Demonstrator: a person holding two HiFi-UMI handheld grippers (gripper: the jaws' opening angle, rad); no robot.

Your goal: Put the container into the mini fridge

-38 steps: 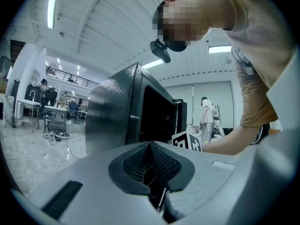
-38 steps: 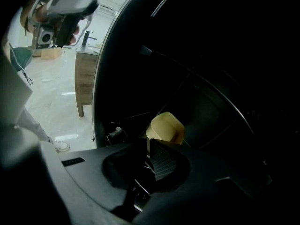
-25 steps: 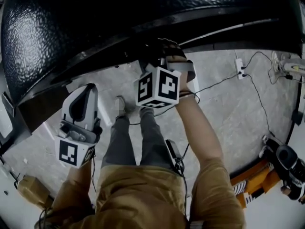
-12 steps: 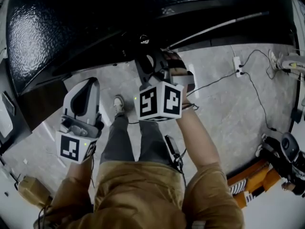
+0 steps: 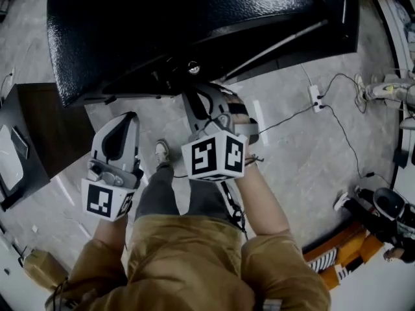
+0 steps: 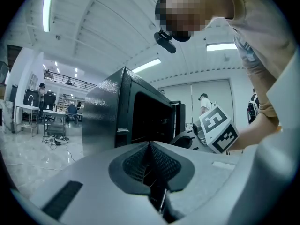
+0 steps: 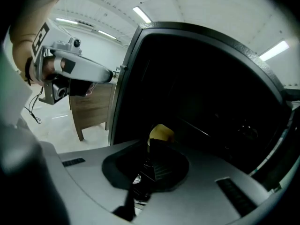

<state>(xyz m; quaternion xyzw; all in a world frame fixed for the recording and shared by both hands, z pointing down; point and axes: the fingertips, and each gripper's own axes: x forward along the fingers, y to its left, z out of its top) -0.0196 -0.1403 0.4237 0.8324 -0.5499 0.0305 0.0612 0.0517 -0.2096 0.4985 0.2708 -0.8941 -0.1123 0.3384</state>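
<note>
The black mini fridge (image 5: 194, 18) fills the top of the head view, and its front stands open onto a dark inside (image 7: 201, 102). My right gripper (image 5: 194, 96) hangs just in front of the fridge, jaws together. In the right gripper view a small yellow thing (image 7: 161, 131) shows right behind the tips of the right gripper (image 7: 154, 144); whether it is pinched or sits inside the fridge I cannot tell. My left gripper (image 5: 120, 118) is held to the left, apart from the fridge, jaws closed and empty. The left gripper (image 6: 150, 146) faces the fridge (image 6: 122, 111).
A dark wooden cabinet (image 5: 45, 128) stands left of the fridge. A power strip with cables (image 5: 316, 96) lies on the floor at right, and orange and black gear (image 5: 350, 251) sits at lower right. My own legs and a shoe (image 5: 162, 153) are below the grippers.
Both grippers have risen. The right one rolled slightly and its tips now show below the fridge's front edge. The view has pulled back, showing more of the fridge top.
</note>
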